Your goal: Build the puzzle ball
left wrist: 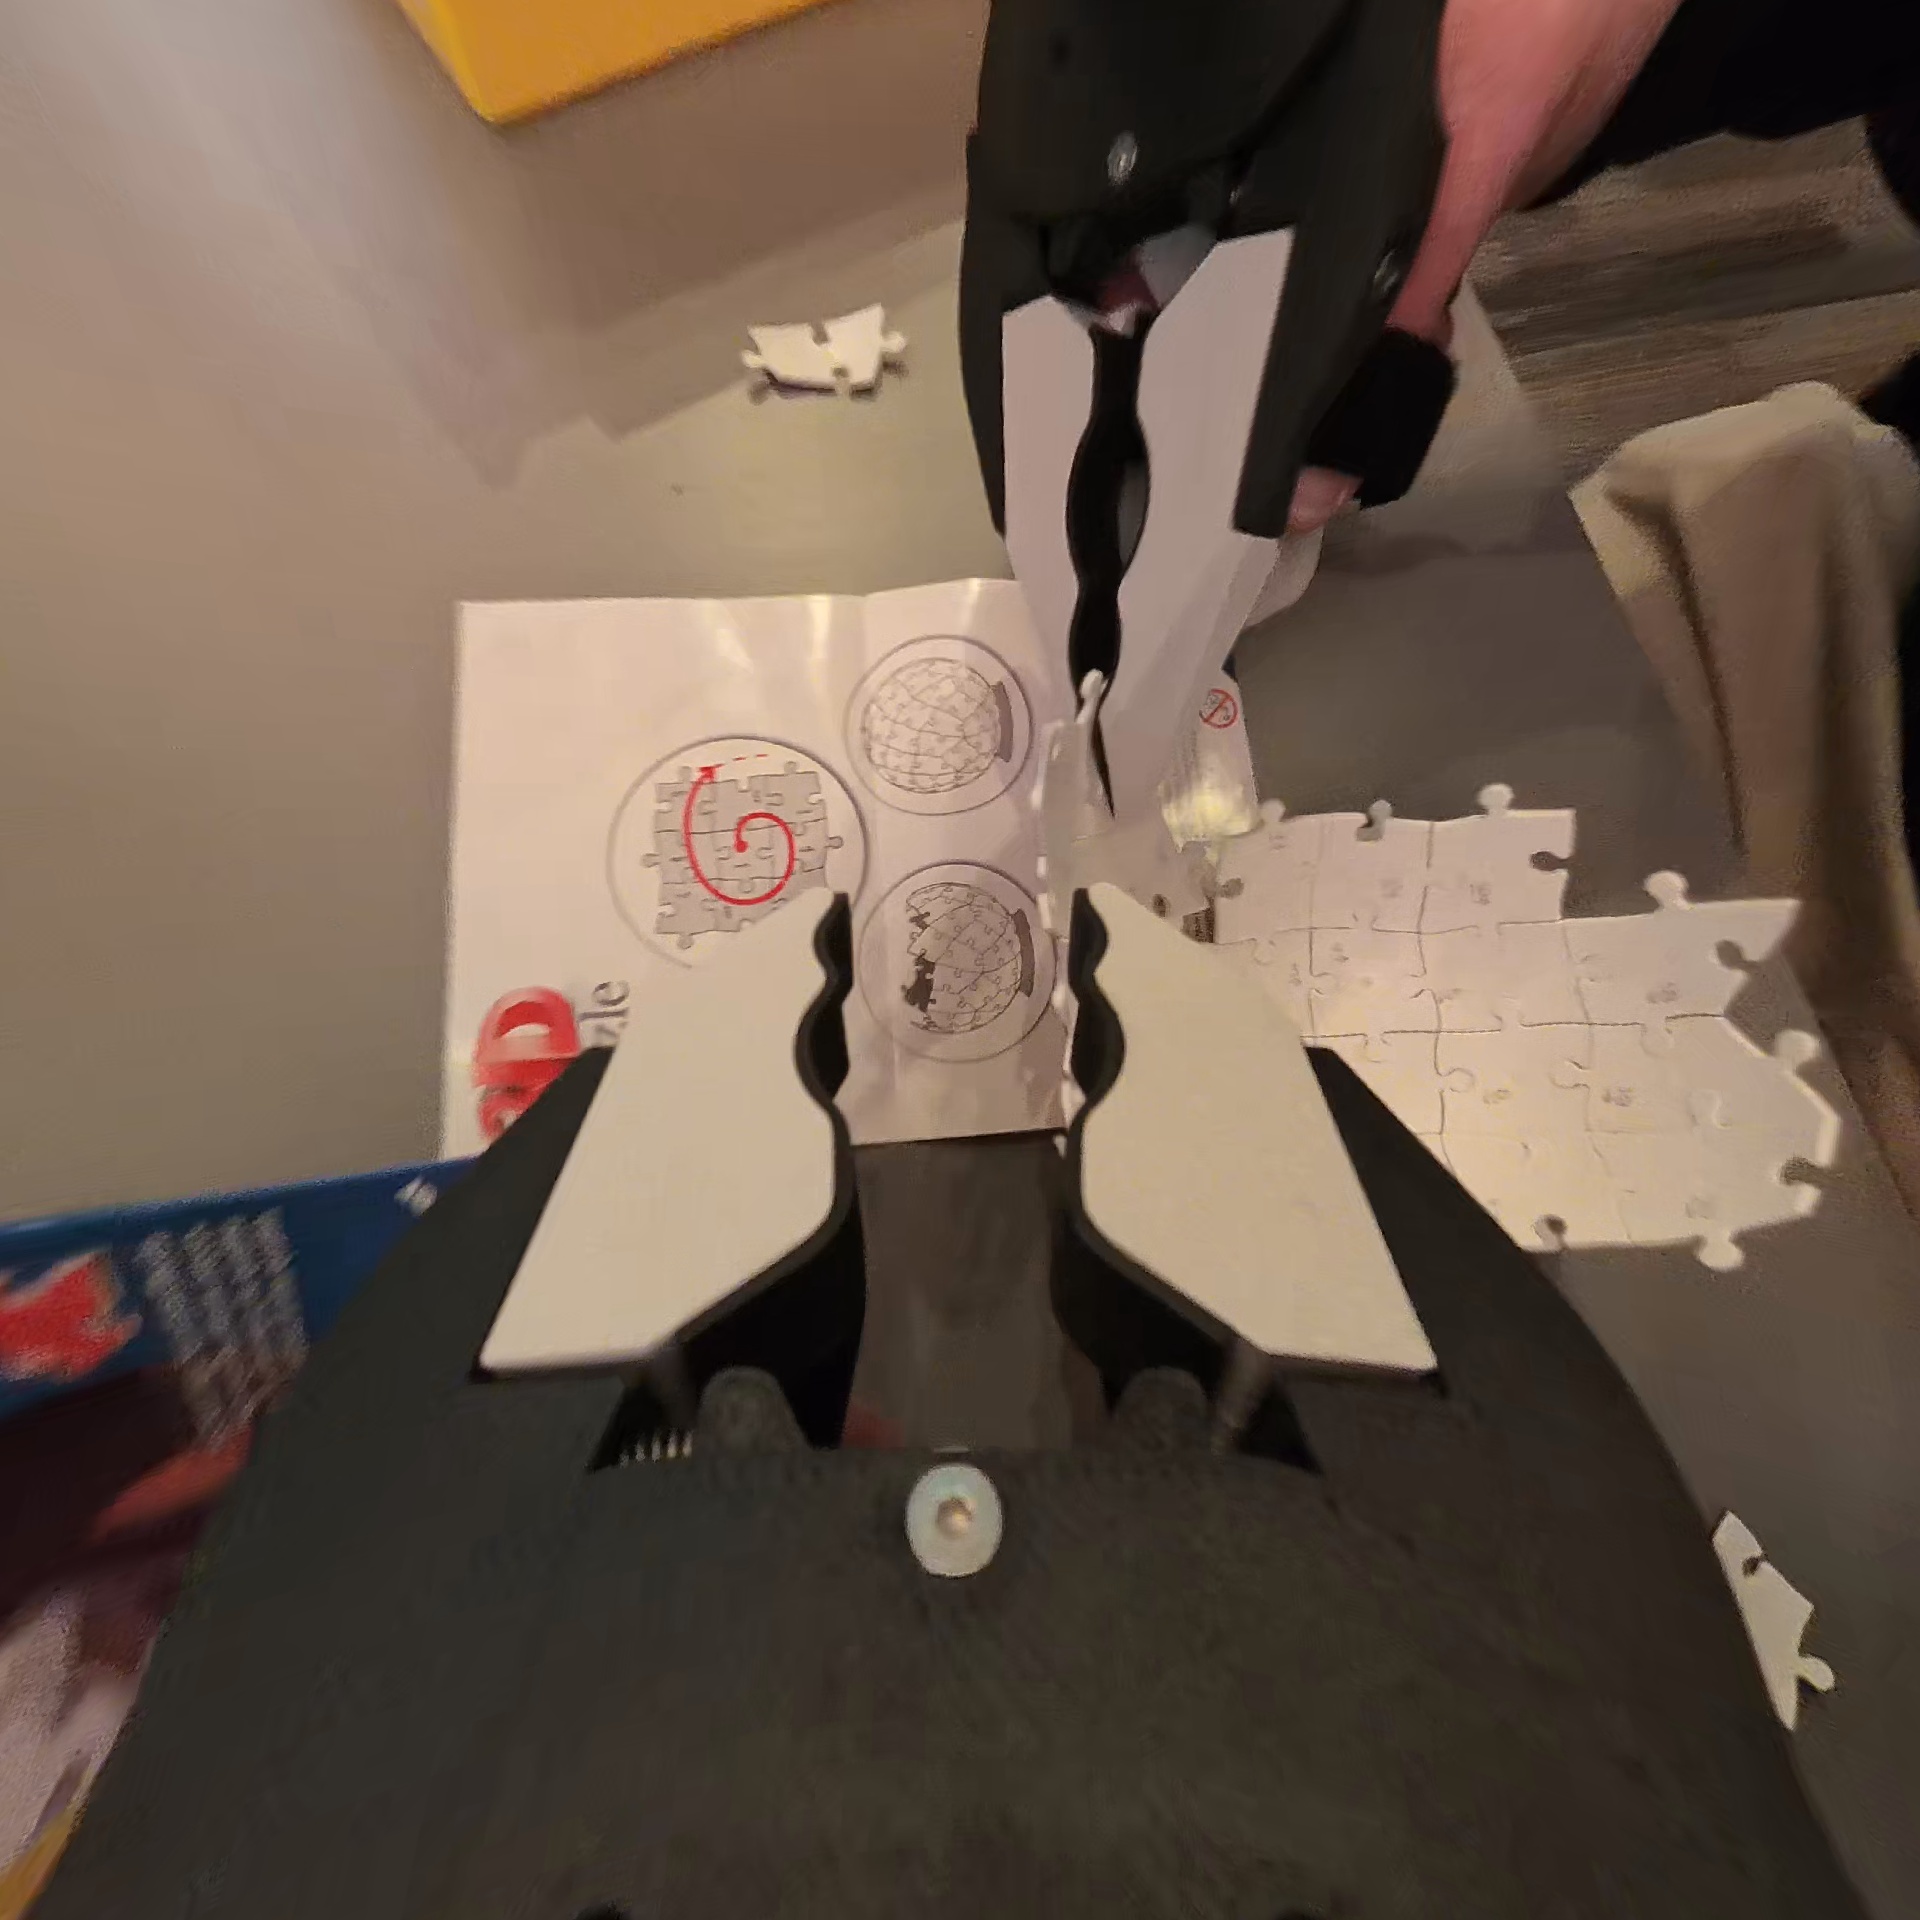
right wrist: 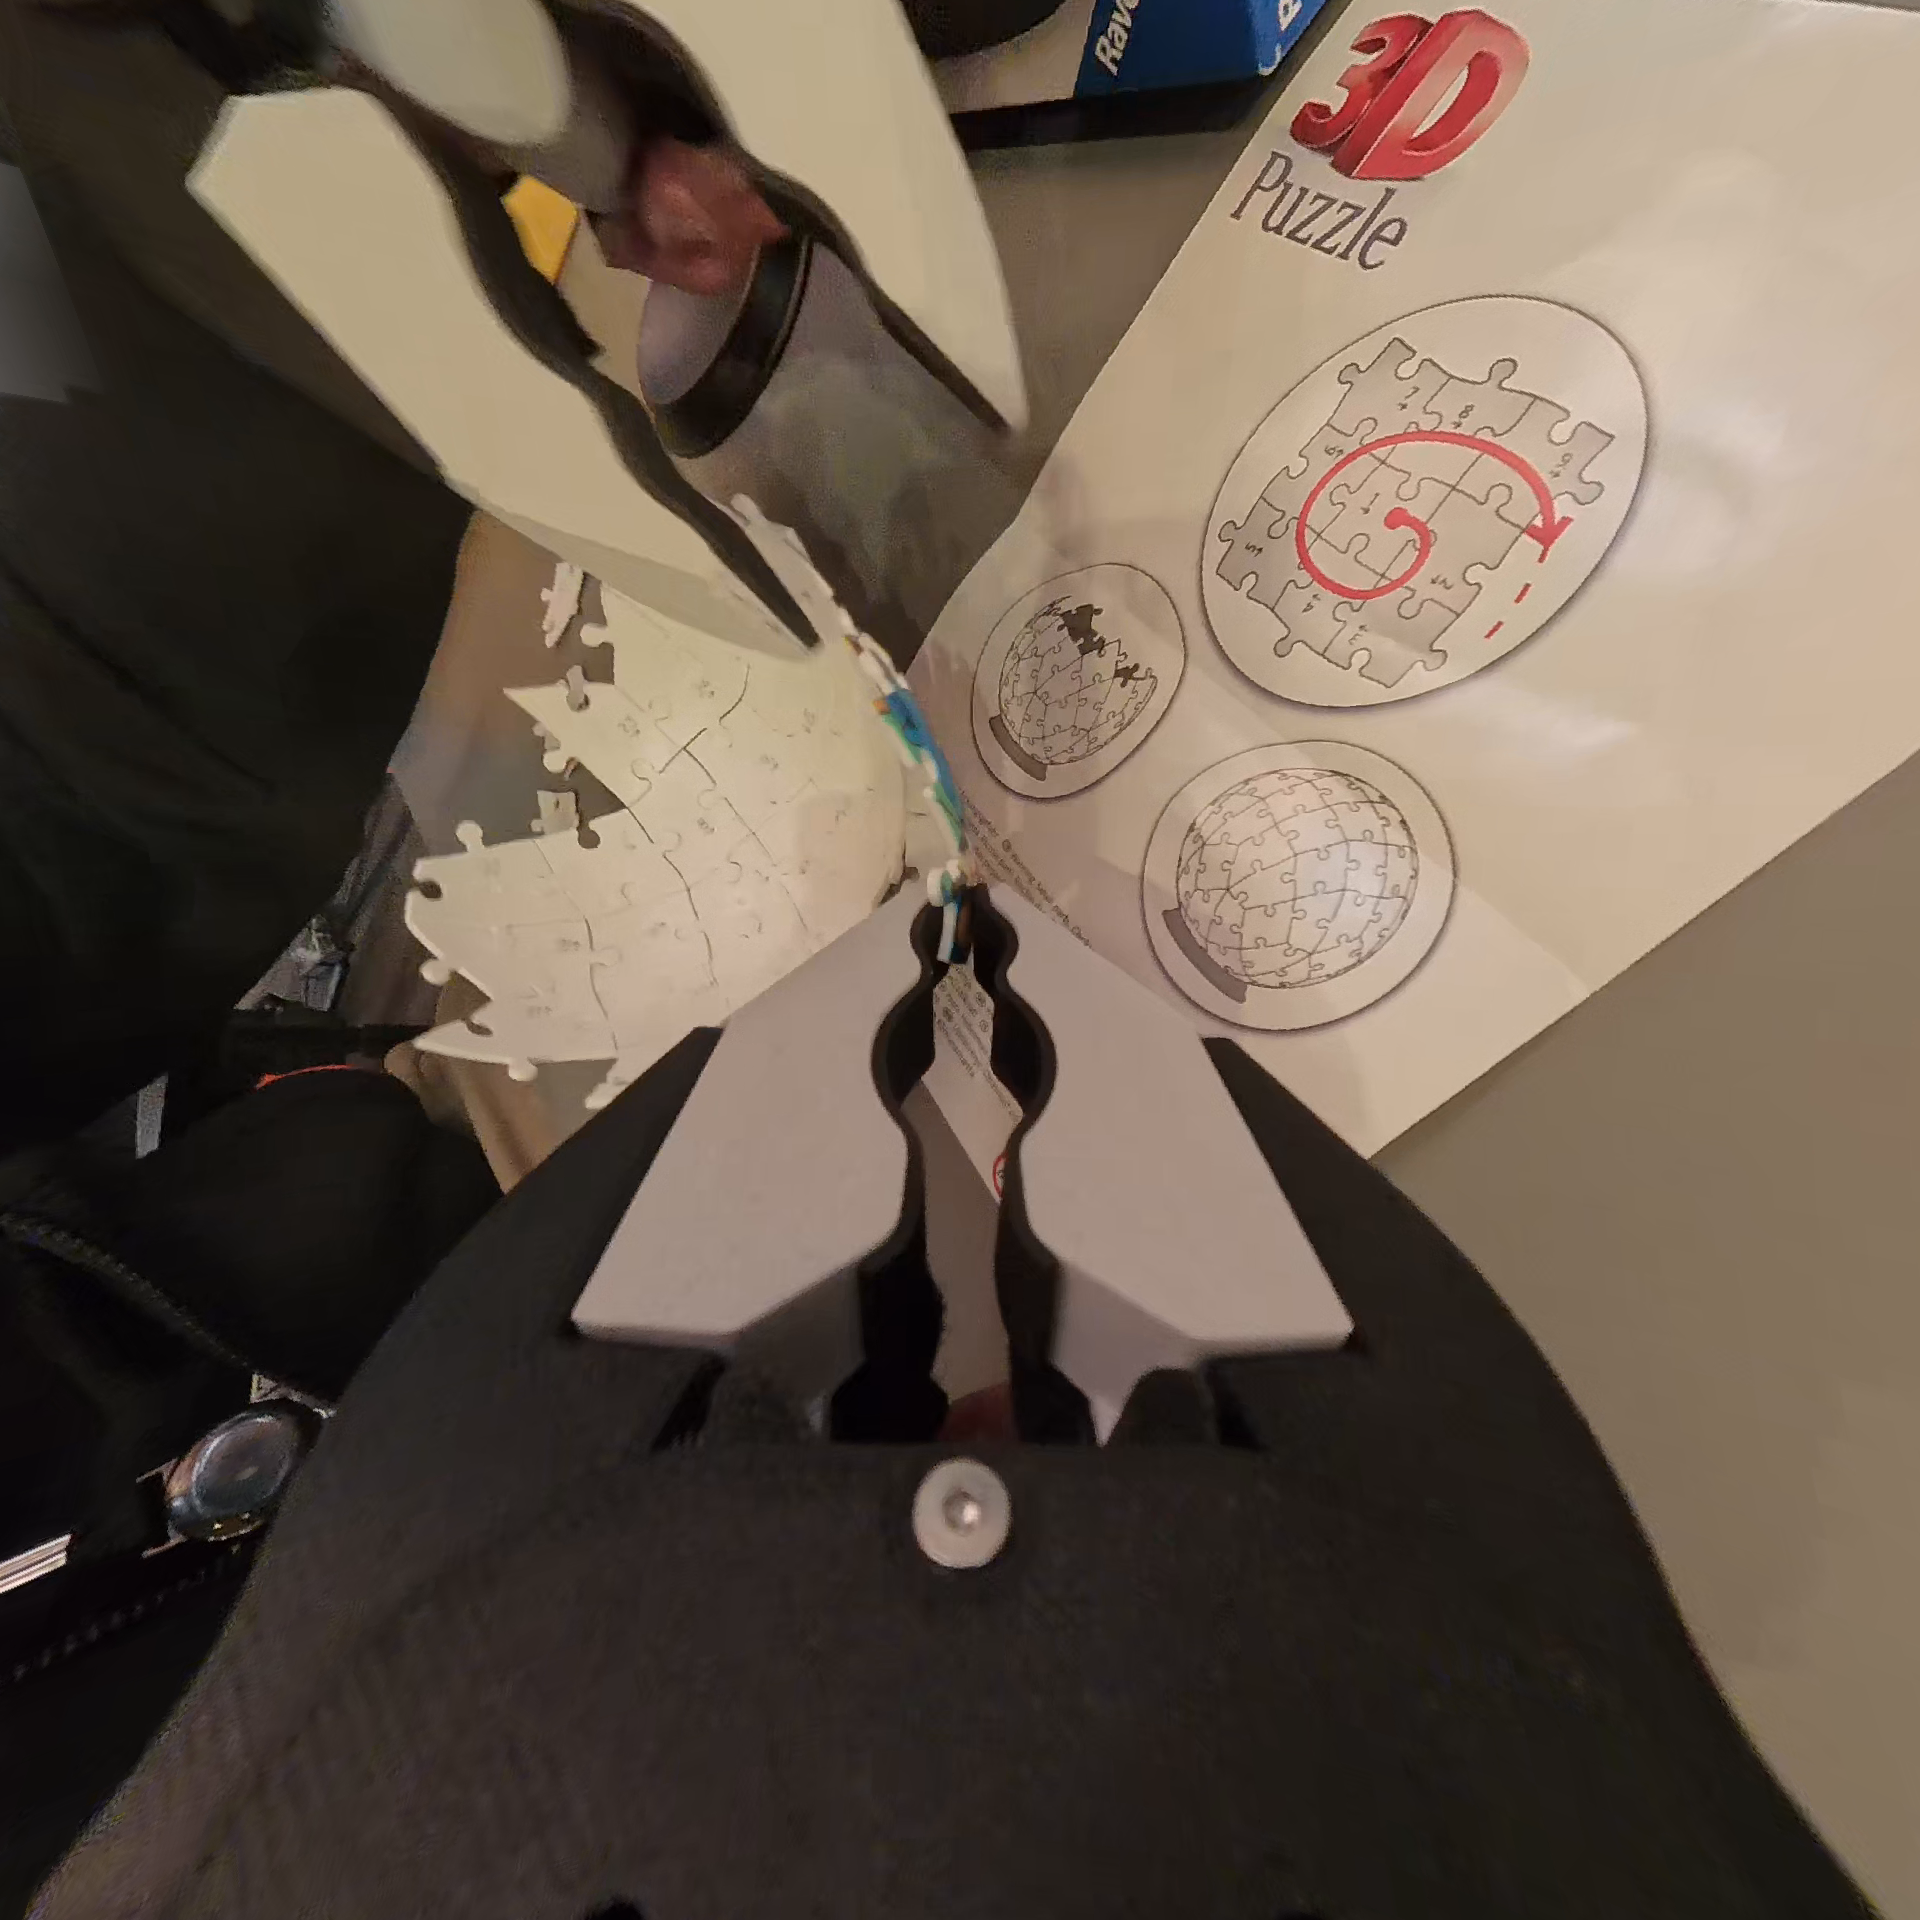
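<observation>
The part-built puzzle ball [left wrist: 1507,1018] is a curved shell of joined pieces with its white numbered inner side showing. In the right wrist view the shell [right wrist: 675,831] curves left, with a coloured strip along its rim. My right gripper [right wrist: 956,904] is shut on a rim piece of the shell; it comes down from the top in the left wrist view [left wrist: 1096,790]. My left gripper [left wrist: 961,904] is open, its right finger [left wrist: 1195,1039] right beside the shell's rim. In the right wrist view it [right wrist: 906,528] reaches in from the upper left, one fingertip [right wrist: 790,613] at the rim.
The instruction sheet [left wrist: 748,831] lies flat on the grey table under the grippers and also shows in the right wrist view [right wrist: 1455,520]. Two joined loose pieces [left wrist: 826,348] lie beyond it, another [left wrist: 1766,1621] at the near right. A blue box [left wrist: 156,1278], a yellow box [left wrist: 582,52] and beige fabric [left wrist: 1766,623] border the area. About 7 centimetres separates my left fingertips from my right.
</observation>
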Demonstrator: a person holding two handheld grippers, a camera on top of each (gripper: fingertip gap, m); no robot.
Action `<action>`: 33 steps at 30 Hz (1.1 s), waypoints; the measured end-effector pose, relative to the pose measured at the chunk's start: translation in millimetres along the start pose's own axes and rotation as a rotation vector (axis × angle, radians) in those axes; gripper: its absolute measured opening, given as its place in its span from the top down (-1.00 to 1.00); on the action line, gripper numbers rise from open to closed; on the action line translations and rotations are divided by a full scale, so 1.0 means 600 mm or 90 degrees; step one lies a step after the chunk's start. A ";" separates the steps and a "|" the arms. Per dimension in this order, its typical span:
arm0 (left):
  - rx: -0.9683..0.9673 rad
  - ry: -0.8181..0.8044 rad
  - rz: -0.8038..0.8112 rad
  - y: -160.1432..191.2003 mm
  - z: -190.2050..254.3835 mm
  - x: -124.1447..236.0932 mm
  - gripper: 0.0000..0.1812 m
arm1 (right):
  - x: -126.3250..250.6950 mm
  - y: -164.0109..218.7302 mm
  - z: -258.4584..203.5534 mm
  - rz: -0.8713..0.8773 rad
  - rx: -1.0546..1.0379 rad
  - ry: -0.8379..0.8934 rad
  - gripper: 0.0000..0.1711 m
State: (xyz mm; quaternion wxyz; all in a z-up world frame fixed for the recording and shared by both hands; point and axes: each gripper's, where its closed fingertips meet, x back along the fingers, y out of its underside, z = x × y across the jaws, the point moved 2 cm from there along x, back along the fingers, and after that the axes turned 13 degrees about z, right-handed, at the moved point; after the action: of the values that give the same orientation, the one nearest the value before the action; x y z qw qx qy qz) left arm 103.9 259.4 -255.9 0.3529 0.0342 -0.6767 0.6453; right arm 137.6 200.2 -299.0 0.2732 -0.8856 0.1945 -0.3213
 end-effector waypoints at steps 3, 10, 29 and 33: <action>-0.057 -0.094 -0.016 -0.018 0.011 0.039 0.56 | -0.001 0.000 -0.001 0.006 -0.004 0.002 0.99; -0.190 -0.066 -0.027 -0.052 0.173 0.063 0.61 | -0.006 0.000 -0.008 0.021 -0.018 0.004 0.94; -0.407 -0.249 -0.108 0.095 0.204 0.035 0.76 | -0.012 0.009 -0.013 0.033 -0.024 0.029 0.99; -0.419 -0.246 -0.115 0.091 0.200 0.034 0.76 | -0.014 0.009 -0.010 0.035 -0.029 0.034 0.99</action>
State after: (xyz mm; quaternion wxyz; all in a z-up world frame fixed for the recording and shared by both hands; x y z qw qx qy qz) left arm 9.3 168.9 -281.7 0.2662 0.0996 -0.8958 0.3416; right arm 126.7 198.2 -302.0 0.2563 -0.8771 0.2333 -0.3326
